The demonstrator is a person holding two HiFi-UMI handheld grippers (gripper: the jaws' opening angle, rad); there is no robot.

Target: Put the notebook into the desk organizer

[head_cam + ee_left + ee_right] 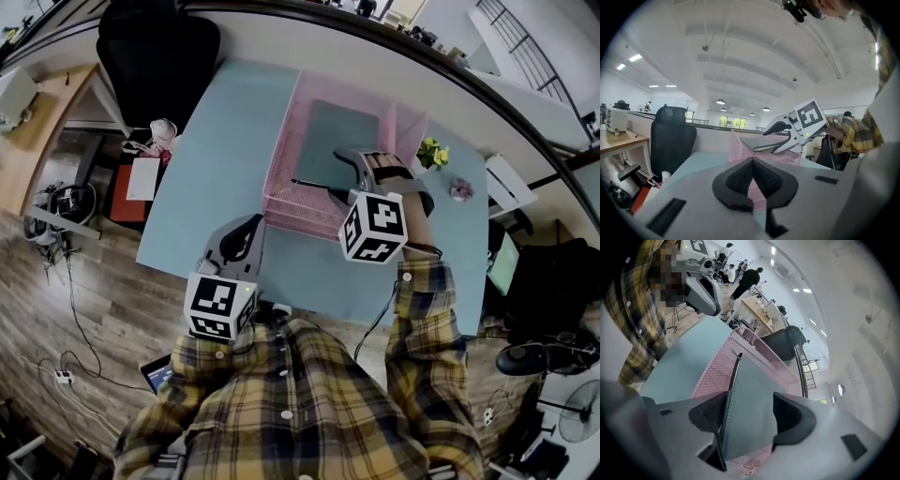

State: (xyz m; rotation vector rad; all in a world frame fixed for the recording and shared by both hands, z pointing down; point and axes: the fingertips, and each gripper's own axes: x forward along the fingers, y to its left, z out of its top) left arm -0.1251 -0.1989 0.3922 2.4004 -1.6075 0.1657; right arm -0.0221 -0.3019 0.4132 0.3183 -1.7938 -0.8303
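Head view: the right gripper (339, 178) reaches forward over the one pink wire-mesh desk organizer (281, 202) on the pale blue table (216, 169), while the left gripper (242, 234) hangs low at the table's near edge

Left gripper view: its jaws are together, nothing between them

Right gripper view: jaws spread wide around the single grey-green notebook (750, 380), which sits unpinched inside the organizer

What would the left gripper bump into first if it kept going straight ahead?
Most likely the pink mesh desk organizer: its near wall sits straight beyond the left gripper and its shut jaws, though depth is hard to judge.
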